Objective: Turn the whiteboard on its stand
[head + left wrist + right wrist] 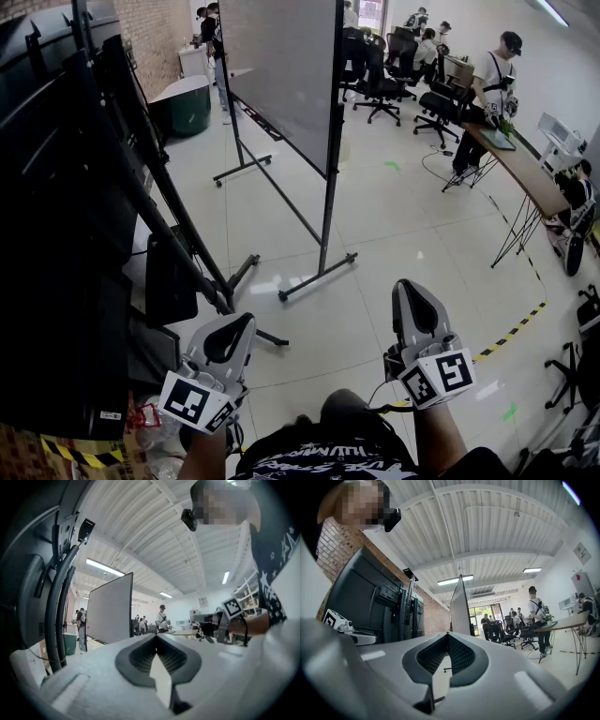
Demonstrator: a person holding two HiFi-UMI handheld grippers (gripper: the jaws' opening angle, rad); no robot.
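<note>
The whiteboard [281, 75] stands upright on its wheeled black stand [319, 272] a few steps ahead of me, its grey face turned to the right. It appears far off in the left gripper view [110, 609] and nearly edge-on in the right gripper view [461, 606]. My left gripper [246, 321] is held low near my body at the lower left, jaws shut with nothing between them [156, 634]. My right gripper [405, 284] is at the lower right, also shut and empty [448, 633]. Both are well short of the board.
A large black screen rig [56, 187] with slanted legs fills the left side. A long desk [516, 164] with a person [492, 84] beside it is at the right, with office chairs [380, 84] behind. Yellow-black tape [511, 333] crosses the floor.
</note>
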